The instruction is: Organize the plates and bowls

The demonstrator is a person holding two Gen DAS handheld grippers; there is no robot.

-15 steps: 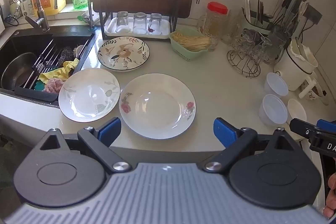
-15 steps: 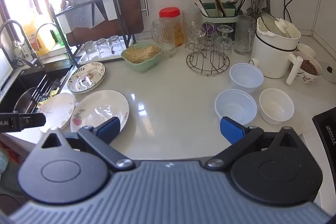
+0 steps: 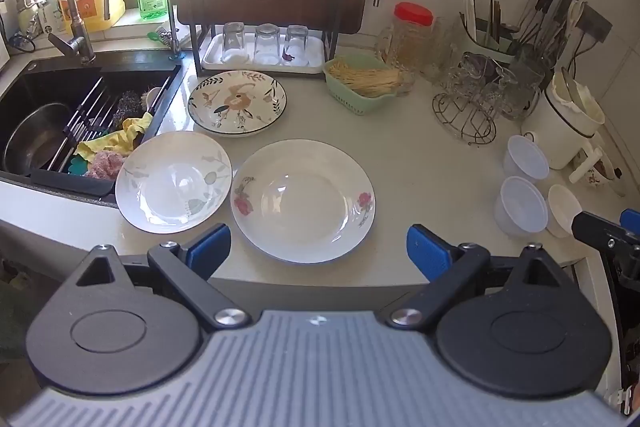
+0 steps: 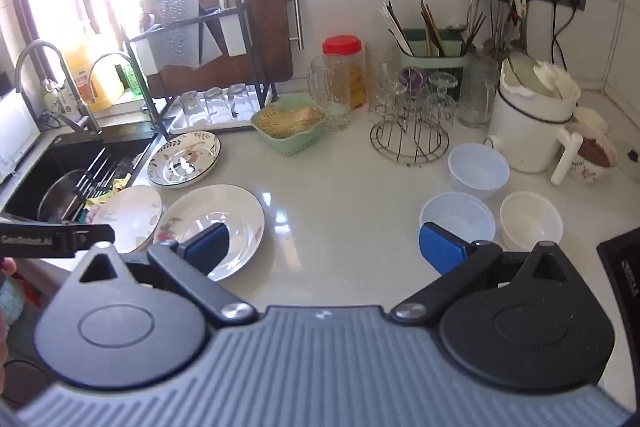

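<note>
Both views barely shift from half a second back; the right one has crept slightly forward over the surface [image 4: 340,227]. Left to right: a leaf-print plate [image 3: 174,181] hangs partly over the sink edge, touching a rose-print plate [image 3: 303,200], with a floral plate [image 3: 237,103] behind them. The left hand-held gripper [image 3: 318,253] hovers released and empty before the rose plate. Far right sit two plastic bowls [image 4: 457,221] and a white bowl [image 4: 530,219], the right hand-held gripper [image 4: 324,247] spread wide, holding nothing. Risk: nudging the rose plate could tip its overhanging neighbour into the sink; glazed rims may slip from the pads.
</note>
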